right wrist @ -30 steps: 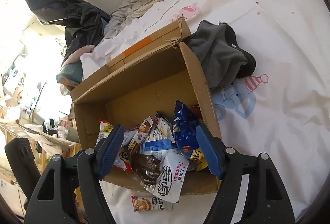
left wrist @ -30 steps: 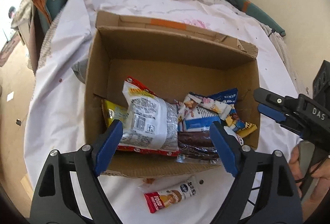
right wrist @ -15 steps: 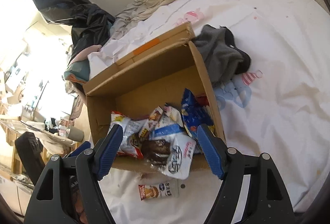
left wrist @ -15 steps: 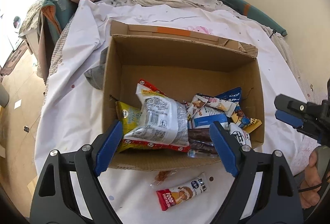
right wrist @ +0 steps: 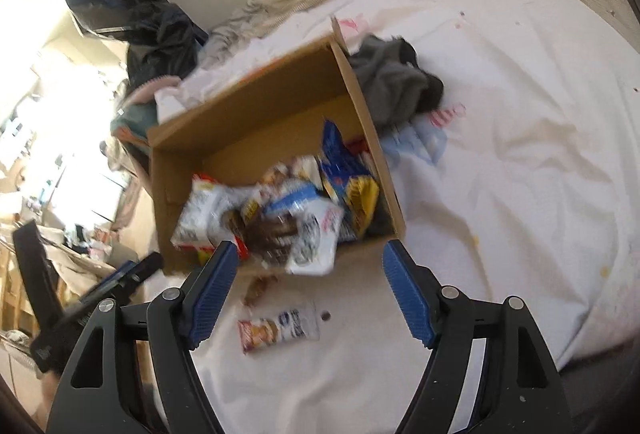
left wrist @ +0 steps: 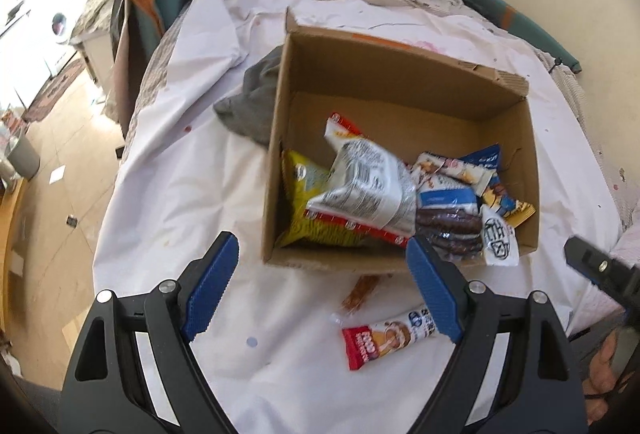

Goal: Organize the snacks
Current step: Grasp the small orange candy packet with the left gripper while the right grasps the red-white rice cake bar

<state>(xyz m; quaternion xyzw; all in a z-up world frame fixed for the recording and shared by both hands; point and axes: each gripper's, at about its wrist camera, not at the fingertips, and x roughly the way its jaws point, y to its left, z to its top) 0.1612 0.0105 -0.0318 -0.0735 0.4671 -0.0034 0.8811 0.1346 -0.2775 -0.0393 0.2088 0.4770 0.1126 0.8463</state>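
The left gripper [left wrist: 322,280] stands wide open with nothing between its blue pads, hovering over the white bed sheet [left wrist: 180,194]. Just ahead of it sits the cardboard box [left wrist: 400,74], open-topped and heaped with snack packets [left wrist: 368,190]. A red-and-white snack bar [left wrist: 384,336] lies on the sheet outside the box, just inside and below the right-hand pad, and a small orange wrapper [left wrist: 360,292] lies between that bar and the box wall.

The right gripper [right wrist: 308,270] is also open and empty. From its camera the box stands directly ahead, the bar [right wrist: 280,328] below and between its pads; this view is blurred, so the packets there cannot be told apart. A grey cloth [right wrist: 392,82] lies beyond the box's far corner.
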